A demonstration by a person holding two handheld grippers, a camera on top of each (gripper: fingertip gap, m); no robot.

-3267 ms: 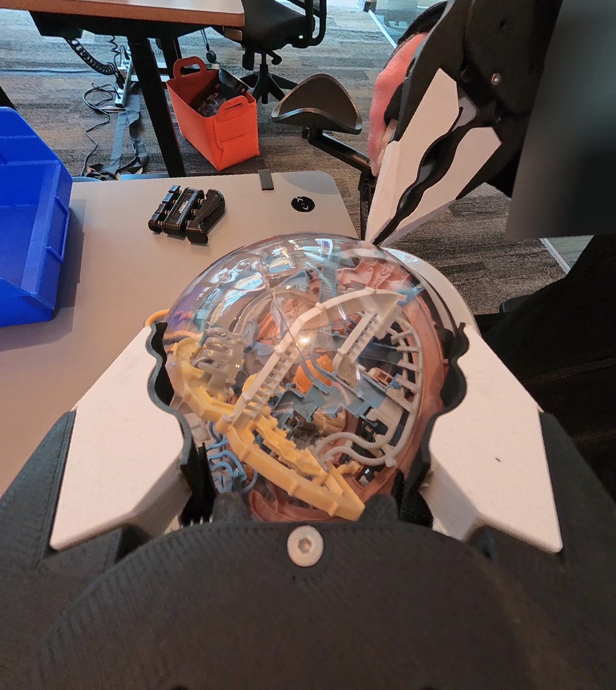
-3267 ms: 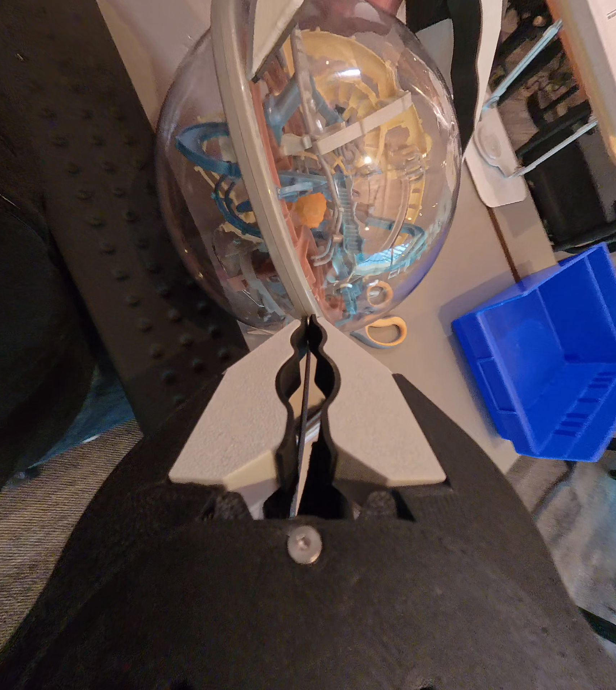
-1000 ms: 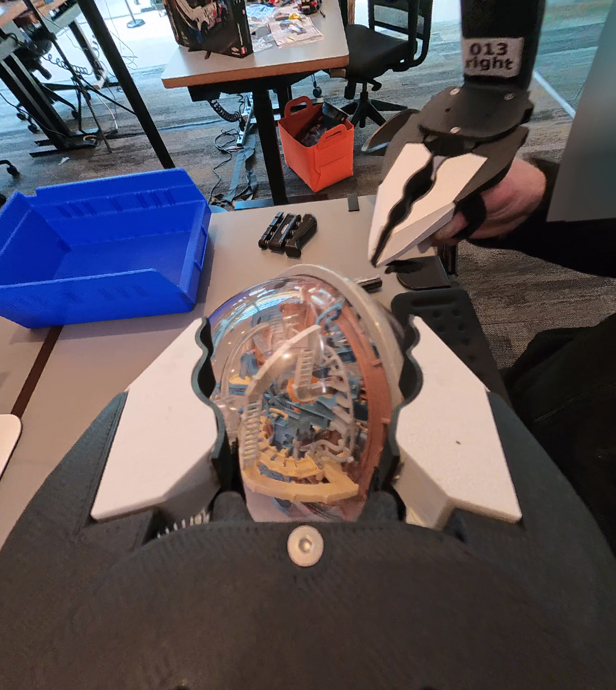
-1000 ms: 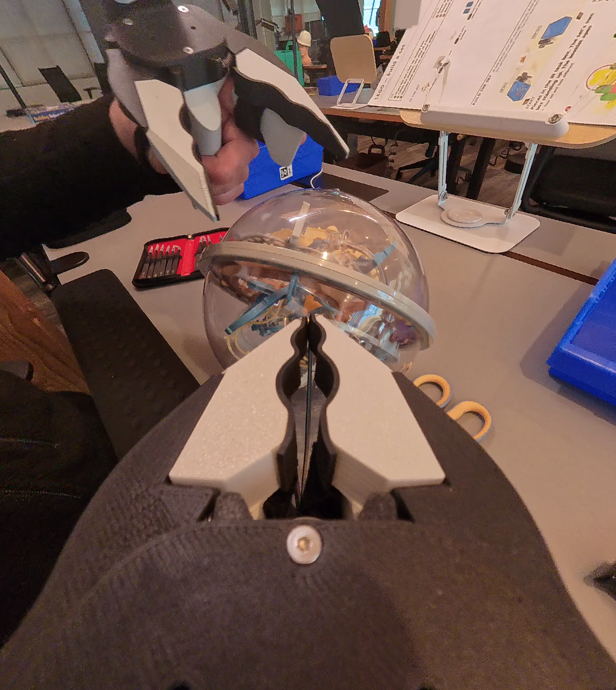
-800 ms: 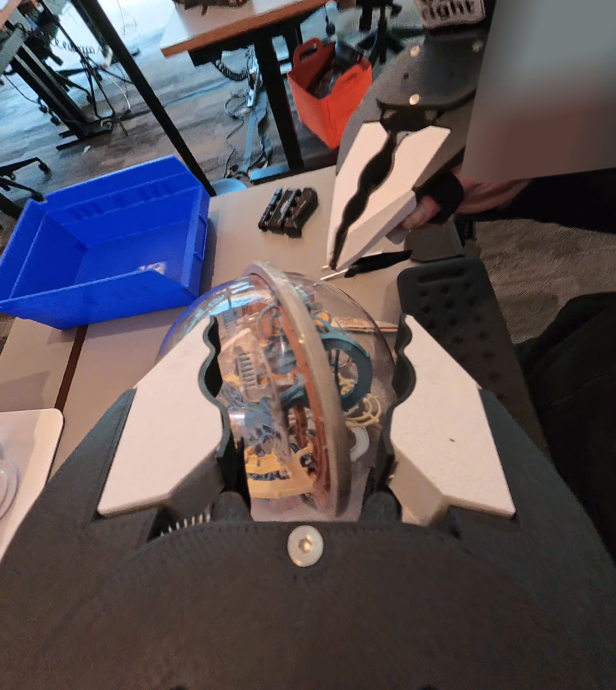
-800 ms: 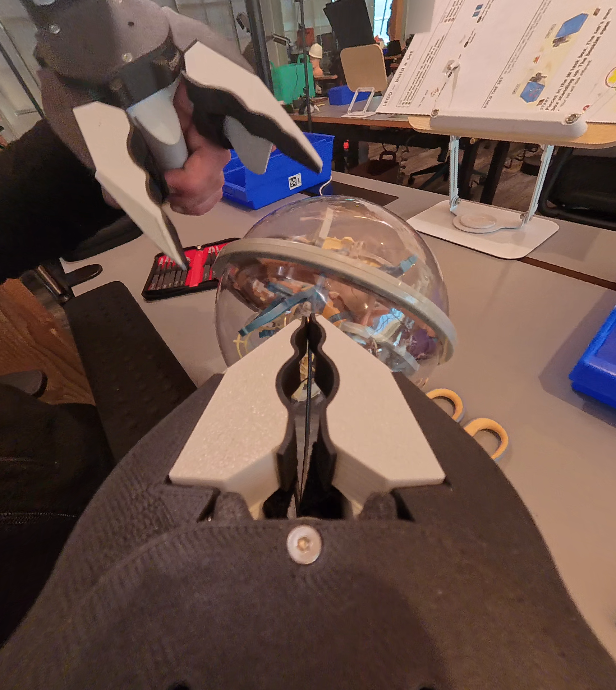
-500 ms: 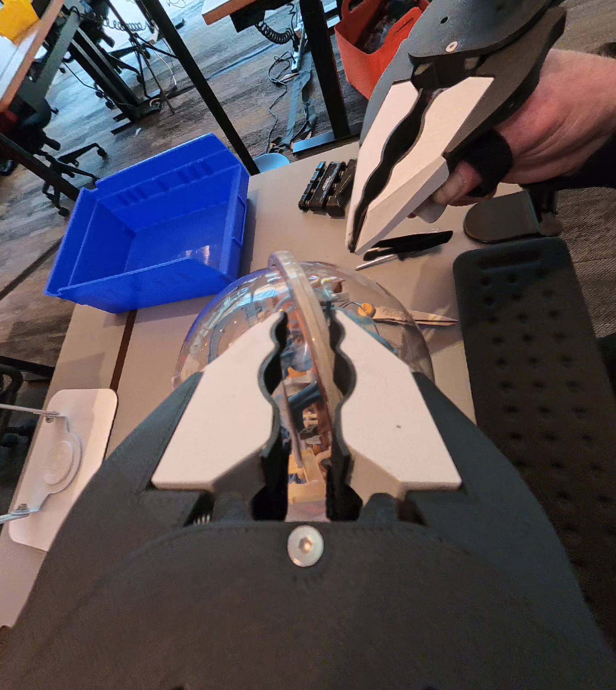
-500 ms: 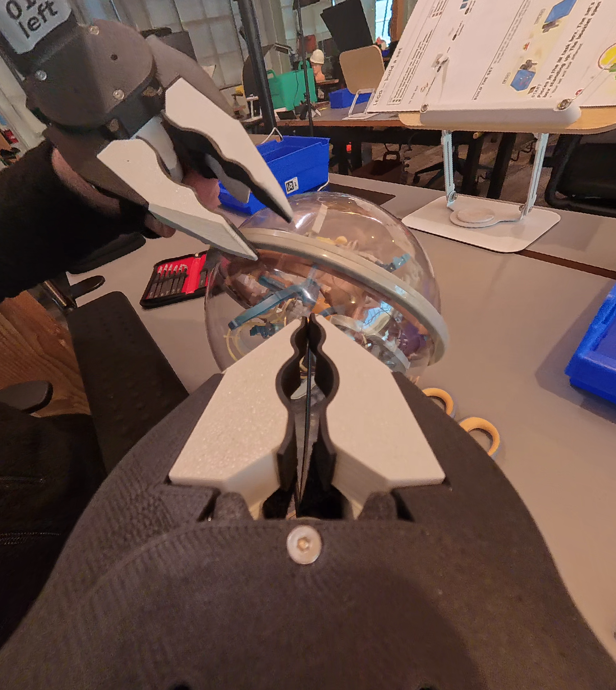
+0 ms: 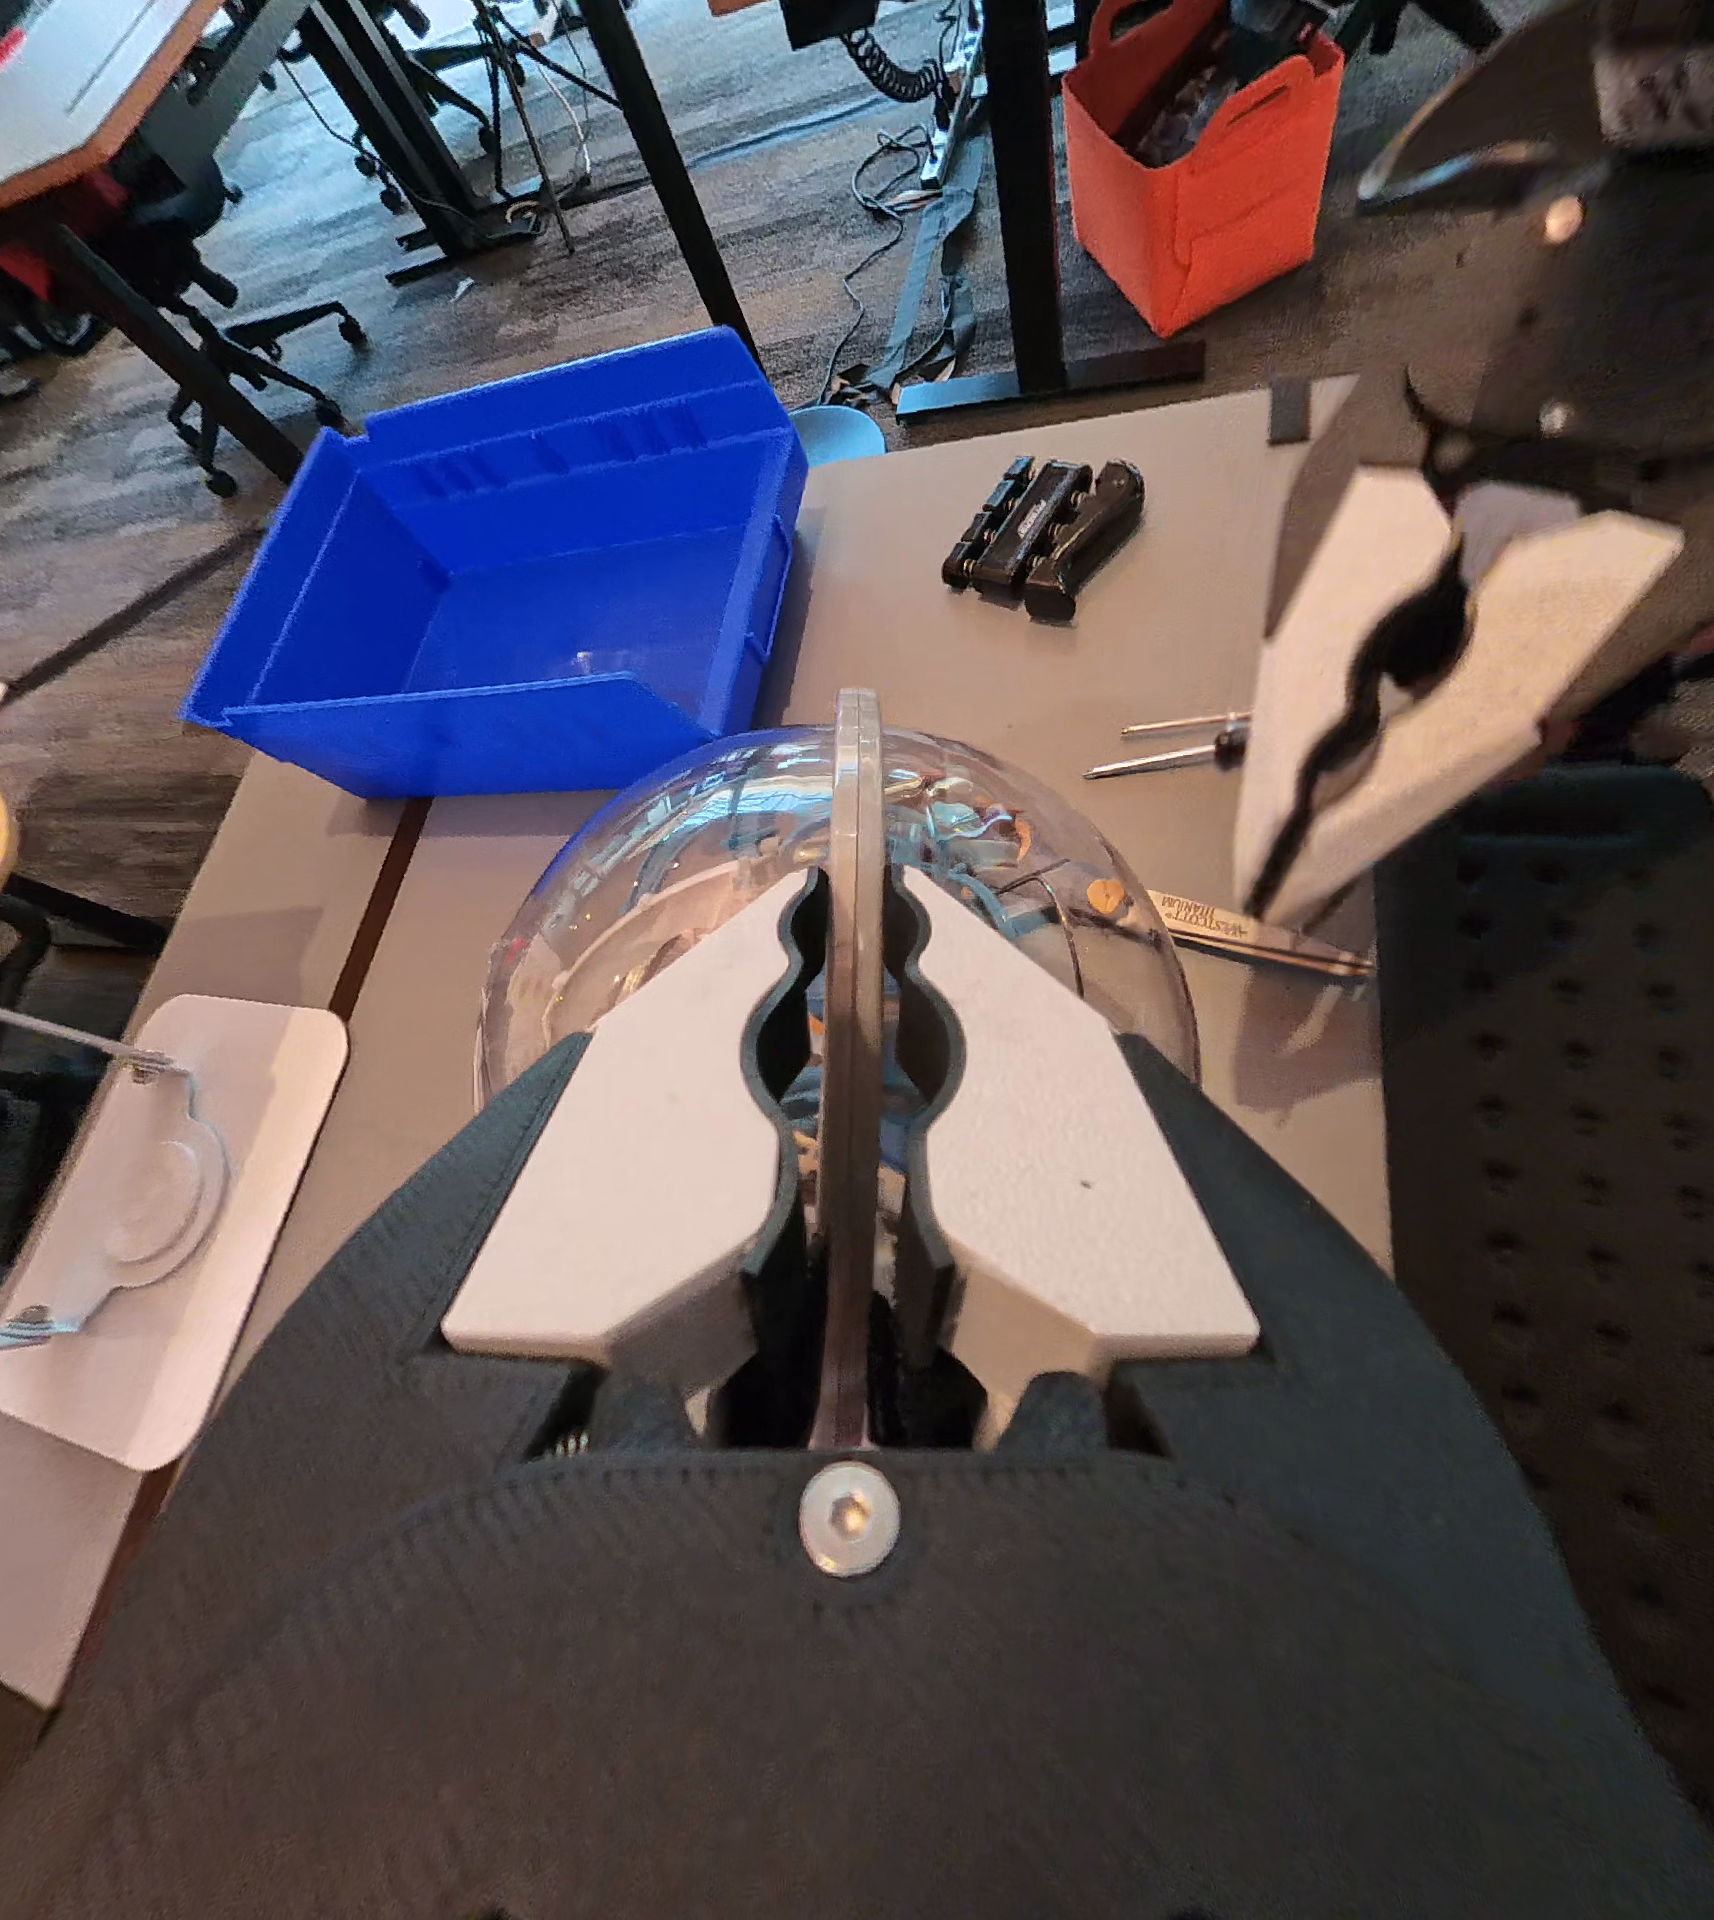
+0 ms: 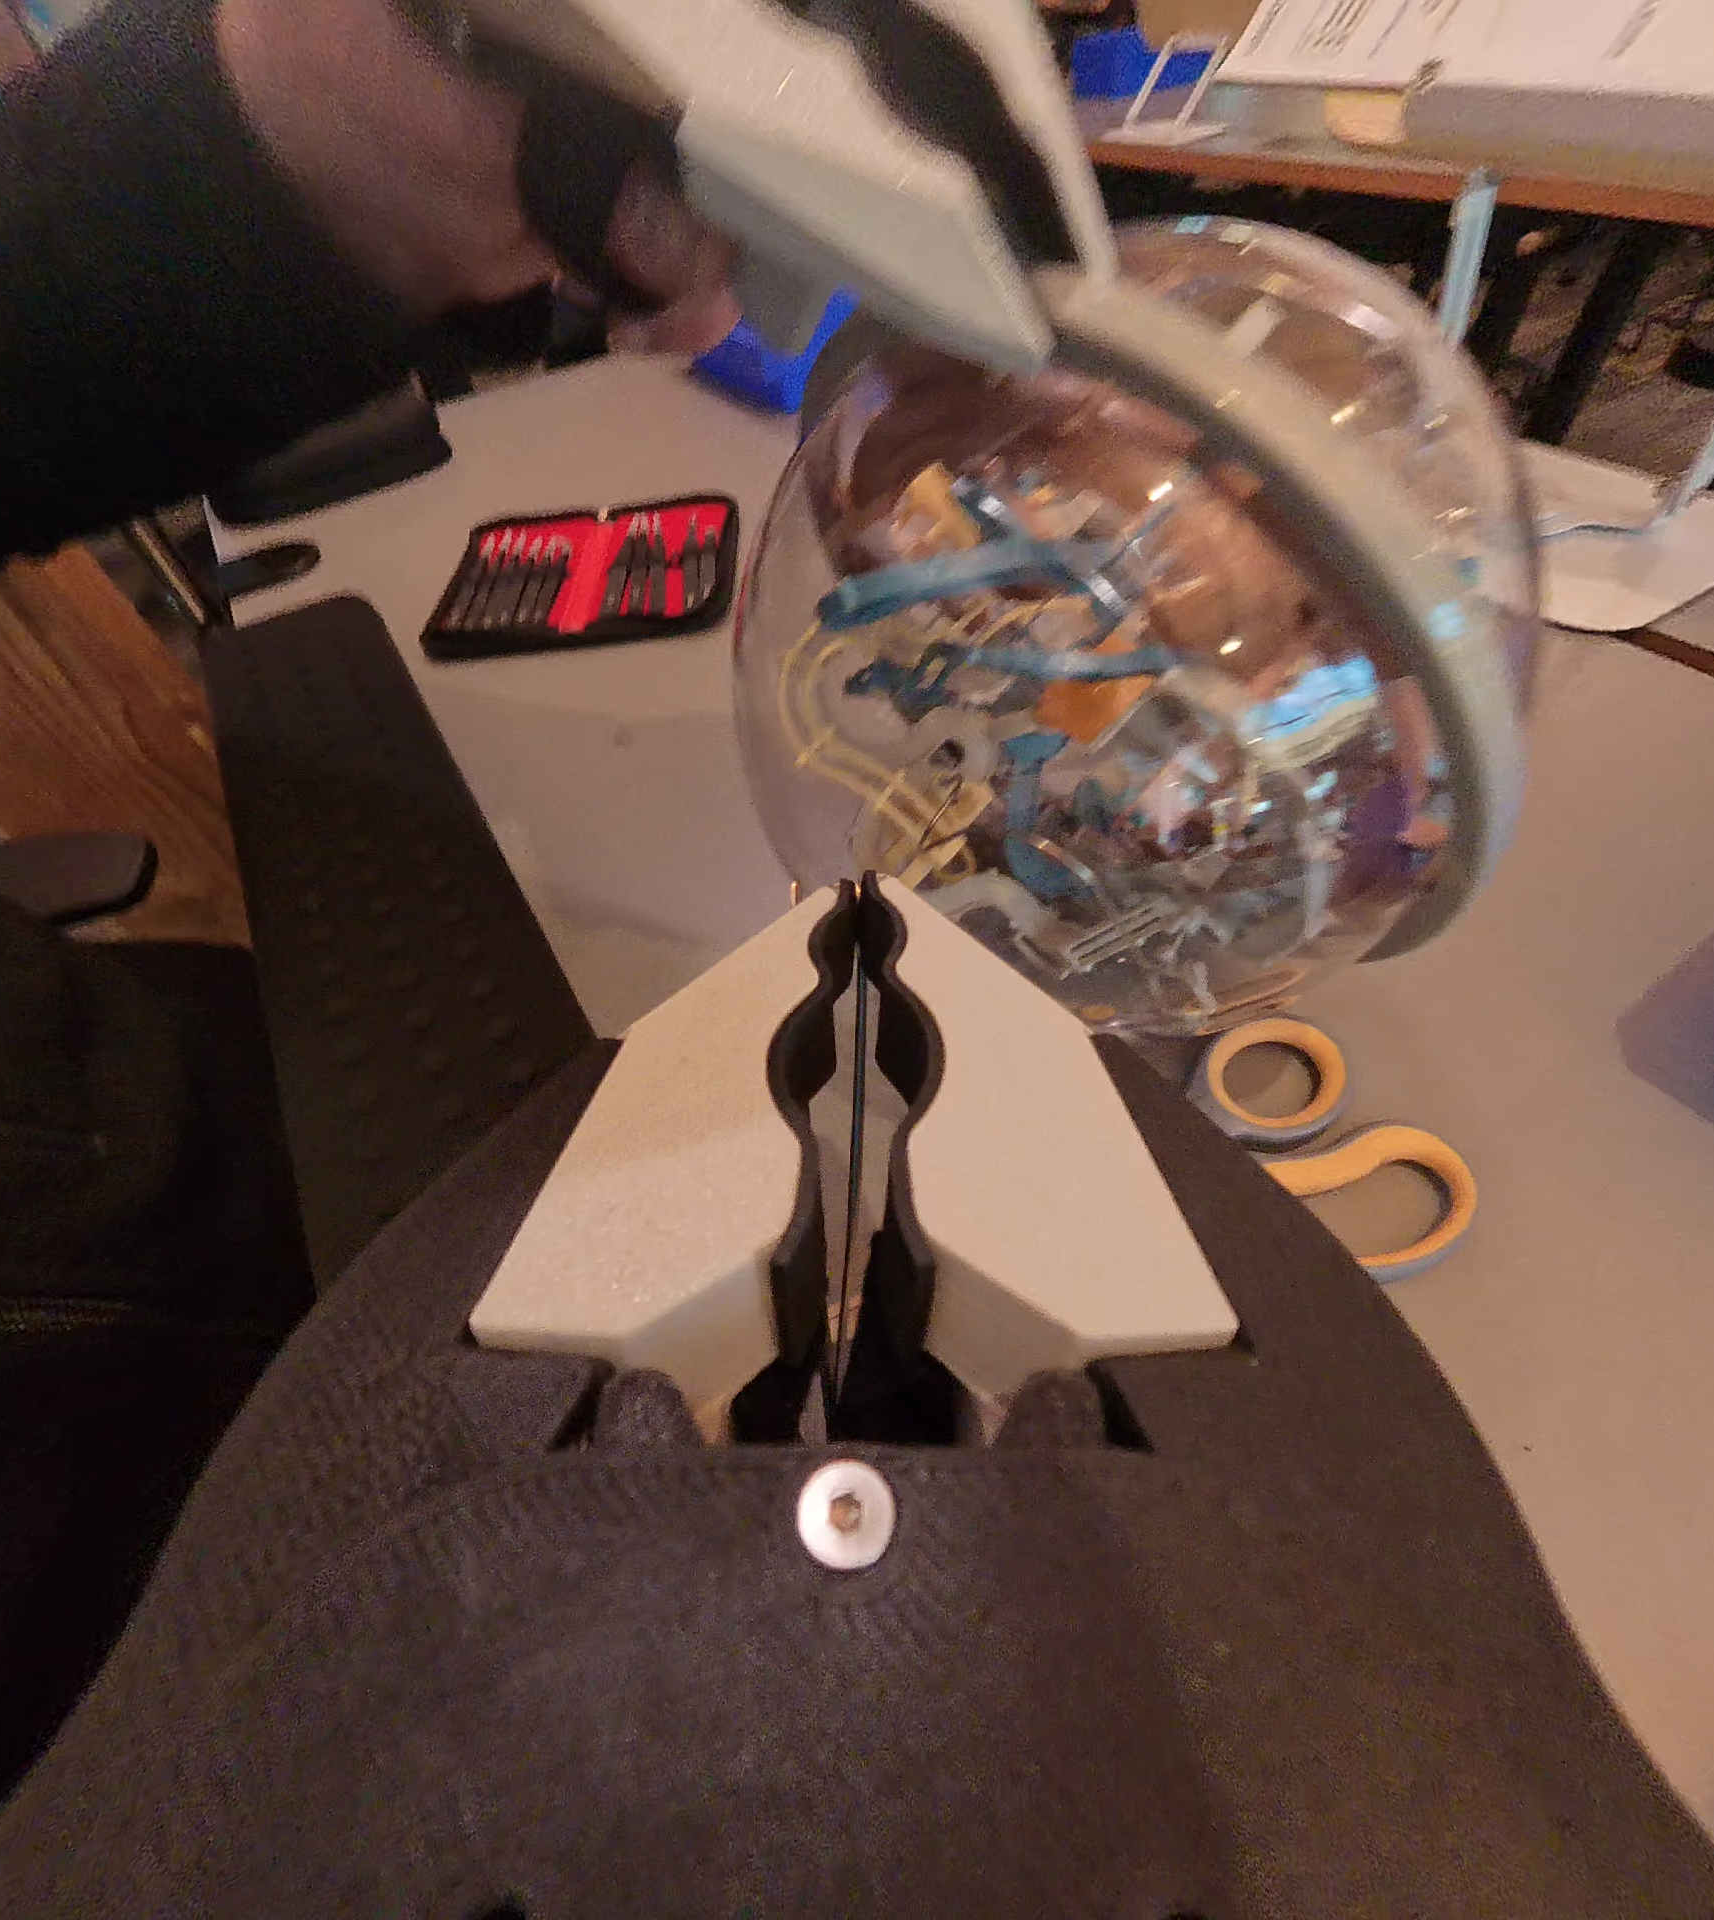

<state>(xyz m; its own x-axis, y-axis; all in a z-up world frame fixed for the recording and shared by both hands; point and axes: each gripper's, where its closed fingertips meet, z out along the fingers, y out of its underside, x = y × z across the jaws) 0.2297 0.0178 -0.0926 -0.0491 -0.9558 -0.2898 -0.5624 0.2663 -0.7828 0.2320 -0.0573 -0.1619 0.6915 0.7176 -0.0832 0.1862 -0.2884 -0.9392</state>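
Your left gripper [image 9: 855, 883] has clamped onto the clear ball's [image 10: 1123, 644] grey rim [image 9: 855, 790]; your right gripper [image 10: 858, 883] stays closed, empty, nearby

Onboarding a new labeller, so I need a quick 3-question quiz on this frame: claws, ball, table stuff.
1. True or false: the left claw is clamped on the grey rim of the clear maze ball.
2. Which item lies on the table right beside the ball in the right wrist view?
A. scissors with yellow handles
B. a mug
C. a phone
3. Fill in: the right claw is ____ (open or shut) and holds nothing.

Key: 1 true; 2 A; 3 shut.
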